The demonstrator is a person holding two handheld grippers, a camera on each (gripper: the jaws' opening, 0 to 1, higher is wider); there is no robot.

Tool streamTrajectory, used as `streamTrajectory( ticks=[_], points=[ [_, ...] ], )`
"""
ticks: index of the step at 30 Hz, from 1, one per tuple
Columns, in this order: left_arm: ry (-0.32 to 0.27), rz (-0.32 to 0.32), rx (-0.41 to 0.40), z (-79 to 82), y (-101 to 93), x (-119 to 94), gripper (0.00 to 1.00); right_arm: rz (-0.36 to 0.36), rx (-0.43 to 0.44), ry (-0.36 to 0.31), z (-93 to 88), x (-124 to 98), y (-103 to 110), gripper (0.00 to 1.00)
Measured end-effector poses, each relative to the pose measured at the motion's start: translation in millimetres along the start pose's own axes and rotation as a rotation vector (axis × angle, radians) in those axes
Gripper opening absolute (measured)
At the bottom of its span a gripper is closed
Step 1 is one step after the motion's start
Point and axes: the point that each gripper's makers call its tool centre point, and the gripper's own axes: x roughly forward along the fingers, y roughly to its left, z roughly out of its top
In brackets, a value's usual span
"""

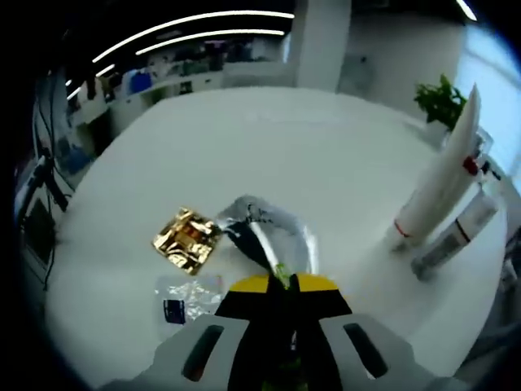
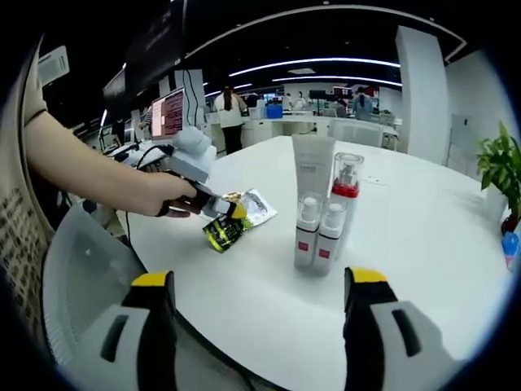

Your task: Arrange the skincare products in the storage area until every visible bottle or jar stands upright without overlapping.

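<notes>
Left gripper (image 2: 218, 213) is clamped on a dark green-labelled tube (image 2: 225, 231), held low over the white table (image 2: 423, 236) beside a gold sachet (image 1: 187, 239) and silver sachet (image 1: 273, 230). Right of them a white tube (image 2: 313, 175) and three red-banded bottles (image 2: 326, 230) stand upright, close together. Right gripper (image 2: 256, 326) hangs near the table edge, jaws wide apart, holding nothing.

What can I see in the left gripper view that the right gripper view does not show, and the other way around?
Left gripper view alone: a gold sachet and a clear packet lying flat on the table.

Right gripper view alone: the person's hand carrying the left gripper, a red-capped pump bottle, two small bottles standing upright, and the open right gripper.

Both: the round white table, the tall white tube, the silver sachet, the potted plant.
</notes>
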Motion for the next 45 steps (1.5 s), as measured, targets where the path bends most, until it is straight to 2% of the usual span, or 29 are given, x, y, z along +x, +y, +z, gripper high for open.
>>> streamTrajectory(
  ticks=[2,8,14,20,22,23,24,25,26,29,33,35,37,42,45],
  points=[
    [0.001,0.001,0.007,-2.7,2.9,-3.1,0.03,0.005,-0.009,0.003,-0.8,0.8,1.2,0.85],
    [-0.022,-0.026,-0.064,-7.2,4.3,-23.3,0.02,0.02,-0.035,0.008,-0.5,1.7,7.0,0.83],
    [-0.084,-0.086,-0.152,0.5,-3.3,-49.7,0.02,0.05,-0.051,0.012,-0.6,2.0,14.0,0.82],
    [-0.153,-0.173,-0.224,11.3,-9.4,-80.8,0.02,0.096,-0.037,0.011,1.1,2.4,21.0,0.81],
    [-0.168,-0.202,-0.232,14.2,-12.5,-89.6,0.02,0.113,0.012,-0.018,7.5,3.3,23.2,0.81],
    [-0.175,-0.245,-0.227,16.1,-18.3,-95.6,0.02,0.121,0.049,-0.039,12.0,3.8,24.6,0.8],
    [-0.177,-0.26,-0.225,16.6,-20.3,-97.3,0.02,0.131,0.104,-0.074,18.8,4.9,26.0,0.79],
    [-0.178,-0.298,-0.221,17.3,-24.3,-101.5,0.02,0.133,0.12,-0.083,20.4,5.3,26.2,0.78],
    [-0.183,-0.323,-0.21,18.6,-28.5,-107.6,0.02,0.157,0.199,-0.123,27.5,7.3,30.1,0.77],
    [-0.201,-0.368,-0.203,21.9,-35.7,-122.0,0.02,0.199,0.286,-0.178,40.1,11.0,39.4,0.7],
    [-0.225,-0.422,-0.218,27.4,-44.6,-137.8,0.02,0.244,0.34,-0.221,55.1,16.8,49.1,0.69],
    [-0.239,-0.469,-0.244,31.4,-52.0,-147.0,0.02,0.268,0.37,-0.248,64.7,19.2,52.6,0.66],
    [-0.257,-0.489,-0.243,34.5,-56.5,-155.8,0.02,0.29,0.4,-0.274,73.9,20.9,54.7,0.63],
    [-0.297,-0.574,-0.258,39.7,-69.6,-178.9,0.02,0.318,0.457,-0.328,94.3,24.6,51.8,0.6],
    [-0.306,-0.597,-0.26,36.6,-73.9,-190.6,0.02,0.341,0.496,-0.367,107.3,23.5,47.7,0.51]
  ],
)
